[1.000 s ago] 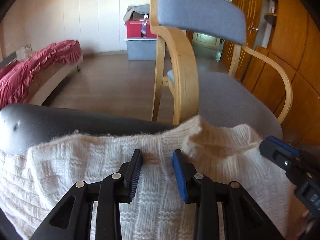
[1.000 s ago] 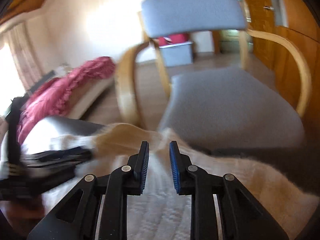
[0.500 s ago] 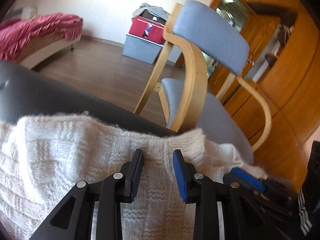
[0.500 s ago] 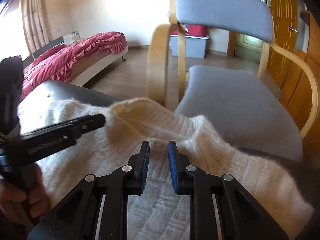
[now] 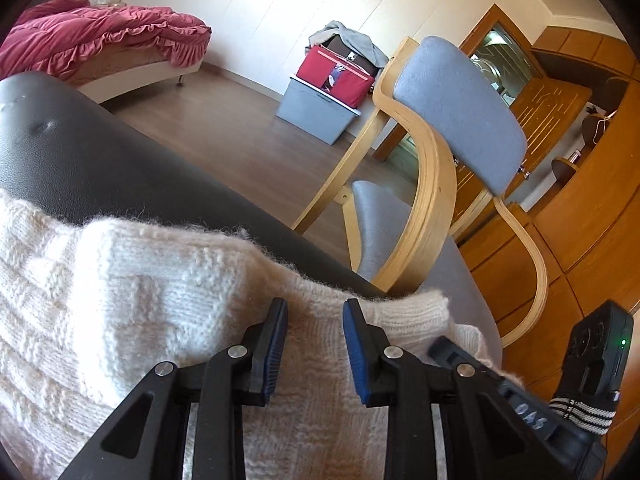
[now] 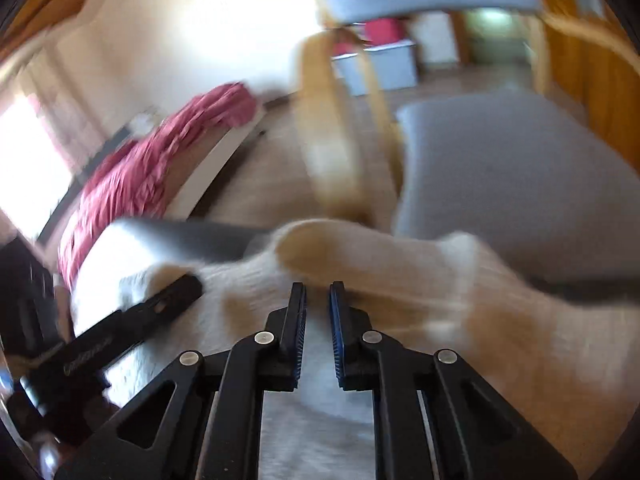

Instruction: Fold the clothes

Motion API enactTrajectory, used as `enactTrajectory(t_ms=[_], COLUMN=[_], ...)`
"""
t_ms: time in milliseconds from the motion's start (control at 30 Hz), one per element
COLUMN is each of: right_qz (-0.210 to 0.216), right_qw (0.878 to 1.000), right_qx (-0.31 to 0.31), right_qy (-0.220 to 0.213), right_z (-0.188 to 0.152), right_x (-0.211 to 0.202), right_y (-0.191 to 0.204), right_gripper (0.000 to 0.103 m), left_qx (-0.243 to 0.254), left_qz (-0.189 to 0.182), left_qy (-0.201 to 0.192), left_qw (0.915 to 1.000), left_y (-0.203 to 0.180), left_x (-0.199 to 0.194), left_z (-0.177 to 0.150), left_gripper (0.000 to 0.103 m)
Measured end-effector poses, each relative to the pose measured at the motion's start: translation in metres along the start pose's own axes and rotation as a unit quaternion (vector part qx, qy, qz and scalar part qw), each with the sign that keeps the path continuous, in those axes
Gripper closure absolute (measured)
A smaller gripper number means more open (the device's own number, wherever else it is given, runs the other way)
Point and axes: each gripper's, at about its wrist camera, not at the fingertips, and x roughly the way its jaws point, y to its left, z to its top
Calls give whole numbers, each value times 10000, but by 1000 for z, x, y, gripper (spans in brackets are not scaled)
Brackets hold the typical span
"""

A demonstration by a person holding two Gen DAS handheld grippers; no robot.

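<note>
A cream knitted sweater (image 5: 132, 300) lies on a dark leather surface (image 5: 80, 160), its collar end toward the chair. My left gripper (image 5: 315, 308) hovers open just over the sweater near the collar, nothing between its pads. The right gripper's body (image 5: 520, 408) shows at the lower right of the left wrist view. In the blurred right wrist view, my right gripper (image 6: 318, 296) stands over the sweater (image 6: 400, 280) just behind the collar, jaws a narrow gap apart, with cloth under them. The left gripper (image 6: 132, 328) lies at its left on the sweater.
A wooden armchair with grey cushions (image 5: 460, 128) stands just beyond the leather surface. A bed with a red cover (image 5: 100, 36) is at the far left. A grey bin with a red box (image 5: 324, 92) stands by the wall. Wooden cabinets (image 5: 580, 220) line the right.
The left view has swung further left and tilted, with its gripper still open over the collar area. The right gripper has moved quickly, blurring its view, and its jaws stay narrowly apart.
</note>
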Motion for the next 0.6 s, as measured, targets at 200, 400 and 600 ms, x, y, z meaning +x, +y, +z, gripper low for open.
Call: enactTrajectory(t_ms=[200, 400, 600], right_qz=[433, 104, 149], right_qw=[9958, 9948, 9996], right_qx=[-747, -948, -229], right_qy=[-306, 347, 48], right_z=[-1, -8, -1], right_x=[-18, 20, 11], right_y=[30, 37, 9], right_gripper=[88, 94, 99], left_qx=[-123, -57, 45], left_qz=[-19, 106, 157], left_qy=[-60, -95, -70], left_qw=[9999, 9999, 9998], left_y=[1, -3, -6], left_x=[-1, -4, -3], left_z=[-1, -3, -3], left_gripper=[75, 75, 75])
